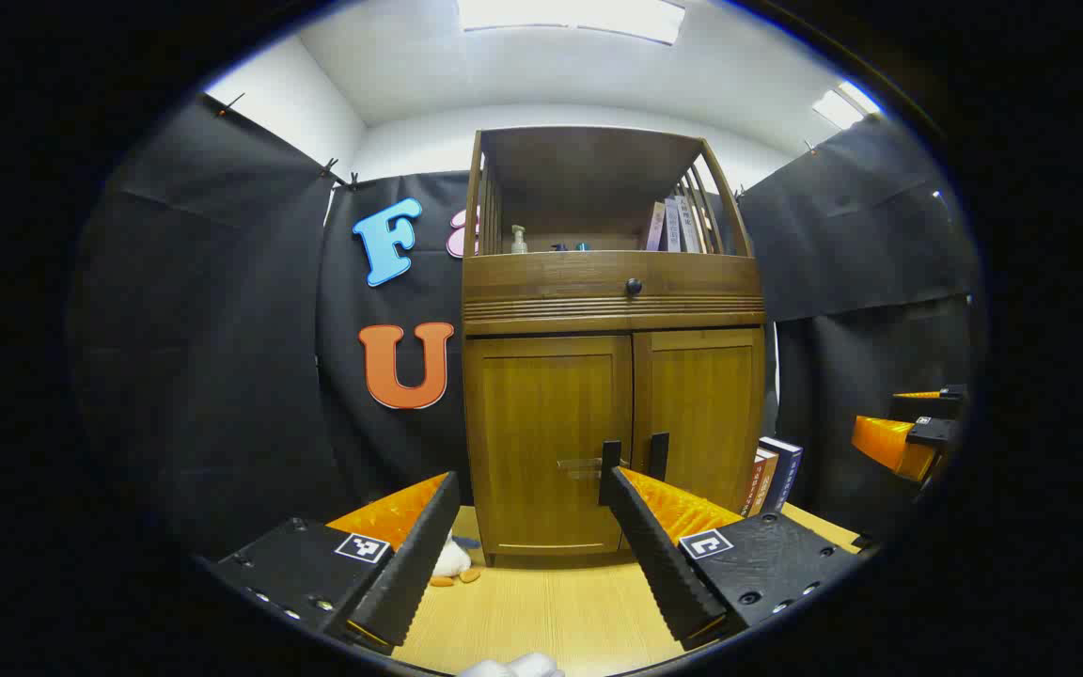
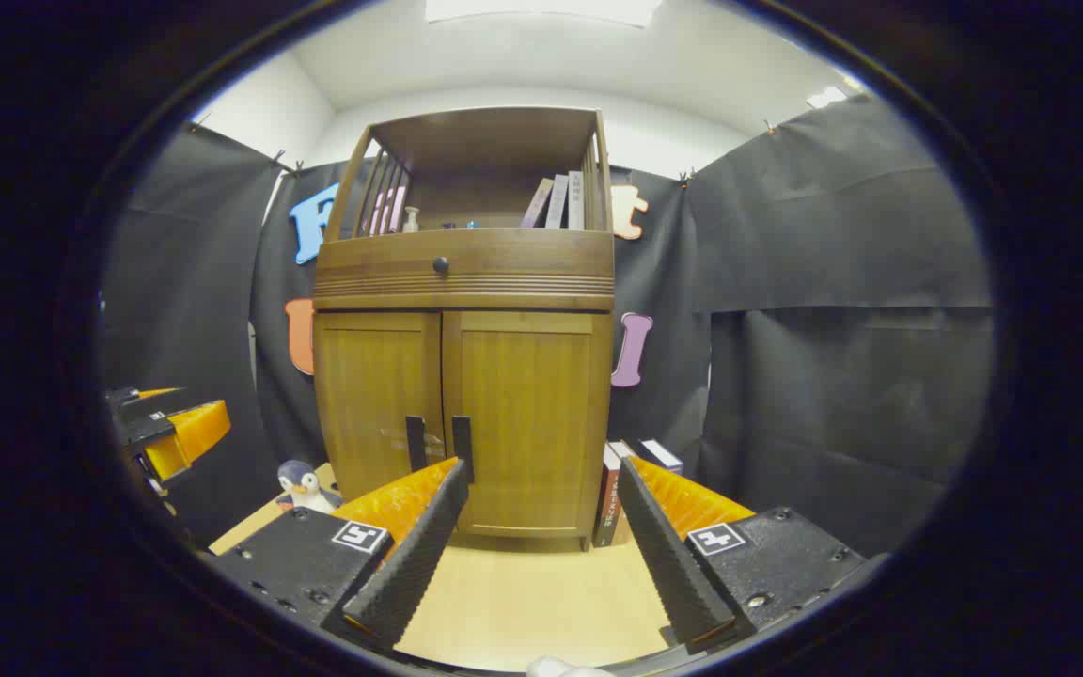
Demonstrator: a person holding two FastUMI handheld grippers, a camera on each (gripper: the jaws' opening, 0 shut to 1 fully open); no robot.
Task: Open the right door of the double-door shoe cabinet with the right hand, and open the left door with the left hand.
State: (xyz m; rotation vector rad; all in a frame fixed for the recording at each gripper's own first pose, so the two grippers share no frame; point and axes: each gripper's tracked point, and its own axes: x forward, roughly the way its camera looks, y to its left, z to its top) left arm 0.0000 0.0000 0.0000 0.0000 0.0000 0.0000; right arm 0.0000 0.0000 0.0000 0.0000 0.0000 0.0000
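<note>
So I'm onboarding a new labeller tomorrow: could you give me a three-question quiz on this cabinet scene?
1. True or false: both doors of the shoe cabinet are shut.
2. Multiple choice: what stands on the table against the cabinet's right side? A) books B) a vase C) a lamp
3. Fill in: the toy on the table left of the cabinet is a ____.

Key
1. True: the left door and right door are flush, and the left claw and right claw are open and short of the handles.
2. A, the books.
3. penguin.
</note>
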